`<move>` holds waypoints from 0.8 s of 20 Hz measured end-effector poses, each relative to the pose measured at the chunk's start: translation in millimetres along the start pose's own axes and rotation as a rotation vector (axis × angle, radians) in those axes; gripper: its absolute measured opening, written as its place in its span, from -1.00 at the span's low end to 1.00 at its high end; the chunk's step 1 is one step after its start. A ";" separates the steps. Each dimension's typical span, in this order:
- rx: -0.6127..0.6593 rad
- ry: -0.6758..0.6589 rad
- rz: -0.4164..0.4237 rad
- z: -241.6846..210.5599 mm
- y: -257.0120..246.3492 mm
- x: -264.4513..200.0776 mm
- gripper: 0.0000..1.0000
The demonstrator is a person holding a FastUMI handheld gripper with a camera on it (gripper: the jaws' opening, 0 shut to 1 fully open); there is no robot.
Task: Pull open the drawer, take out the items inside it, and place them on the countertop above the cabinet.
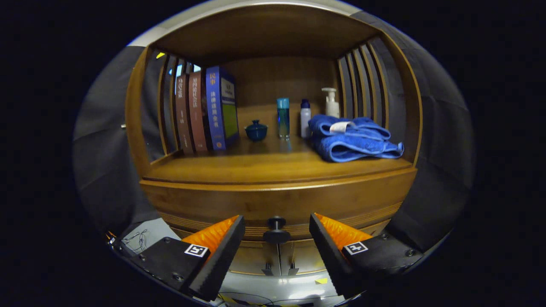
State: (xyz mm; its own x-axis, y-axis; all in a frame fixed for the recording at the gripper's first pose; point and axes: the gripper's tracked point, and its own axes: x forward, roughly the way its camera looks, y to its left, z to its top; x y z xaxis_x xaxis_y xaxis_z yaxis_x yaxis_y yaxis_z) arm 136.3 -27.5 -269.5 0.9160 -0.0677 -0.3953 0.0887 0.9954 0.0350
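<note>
Hand-held gripper (277, 232) released, fingers straddling the small dark round drawer knob (276, 230) below the wooden worktop's (273, 168) front edge. Off-centre closure could slip off the knob.

Tool (276, 228) spread wide, drawer knob (276, 230) between its fingers untouched, closed drawer (273, 204) at lower centre, folded blue towel (352, 137) on surface (273, 166) right of centre

**Shelf clutter above the drawer**

I see three books (204, 111) standing upright at the shelf's left end, against the slatted side. Right of them sits a small dark blue lidded pot (256, 130), then a tall teal bottle (283, 117) and a white bottle with a dark cap (305, 118). A white pump bottle (331, 102) stands behind folded blue towels (352, 138).
</note>
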 end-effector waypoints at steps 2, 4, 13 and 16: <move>-0.007 0.028 -0.004 -12.6 -2.1 10.4 0.98; -0.021 0.041 -0.008 -19.5 -2.8 22.2 0.98; -0.015 0.072 -0.002 -34.3 -5.0 36.3 -0.16; -0.030 0.071 -0.006 -33.7 -6.0 36.2 -0.38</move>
State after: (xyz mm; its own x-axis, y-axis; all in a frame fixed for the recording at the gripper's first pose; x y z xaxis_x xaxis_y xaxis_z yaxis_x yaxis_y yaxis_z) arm 155.7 -33.7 -315.0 0.8854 -0.0697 -0.4596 0.0814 0.9967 0.0058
